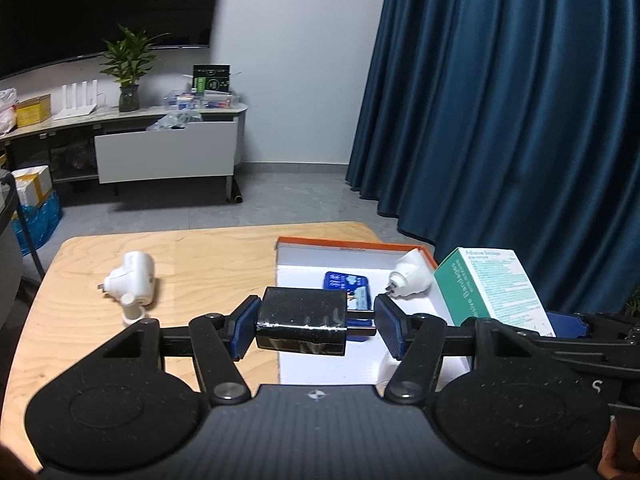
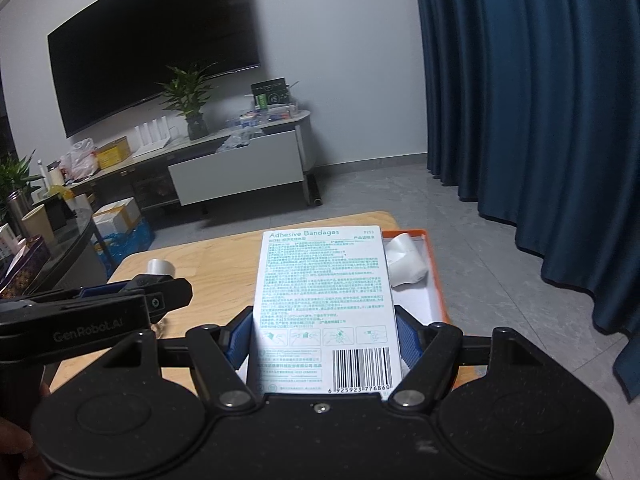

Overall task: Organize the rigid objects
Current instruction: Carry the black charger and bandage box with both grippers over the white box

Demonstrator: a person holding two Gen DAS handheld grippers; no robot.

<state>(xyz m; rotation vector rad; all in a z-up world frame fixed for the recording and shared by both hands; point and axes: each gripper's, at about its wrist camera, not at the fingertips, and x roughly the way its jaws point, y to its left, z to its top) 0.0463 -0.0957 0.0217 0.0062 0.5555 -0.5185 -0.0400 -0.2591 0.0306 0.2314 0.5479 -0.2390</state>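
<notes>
Curtain (image 1: pixel 500 100) in dark blue fills the right side of both views, hanging to the grey floor (image 1: pixel 304 196) beyond the table's far edge. Against the white back wall stands a low cabinet (image 1: pixel 164 152) with a plant (image 1: pixel 128 68) and clutter on top, well apart from the work area, with open floor between.

The wooden table (image 1: pixel 200 264) has rounded far corners and bare wood across its middle. An orange-rimmed shallow box (image 1: pixel 352 246) lies on its right part, close to the right edge; its white floor is mostly bare toward the near side. Inside it, a blue tin (image 1: pixel 346 282) lies flat near the middle and a white plug adapter (image 1: pixel 412 278) leans in the far right corner.

The right gripper (image 2: pixel 324 340) is clamped on an adhesive bandages carton (image 2: pixel 324 304), a blue pad pressed to each long side, the carton held above the box's near half. The left gripper (image 1: pixel 316 328) carries a black charger block (image 1: pixel 300 320) at the box's left edge: the left pad touches the block, while a gap shows between the block and the right pad, where prongs seem to bridge it.

On the table's left part a second white adapter (image 1: pixel 132 282) lies on its side near the left edge, with a small white piece (image 1: pixel 132 310) just in front of it.
</notes>
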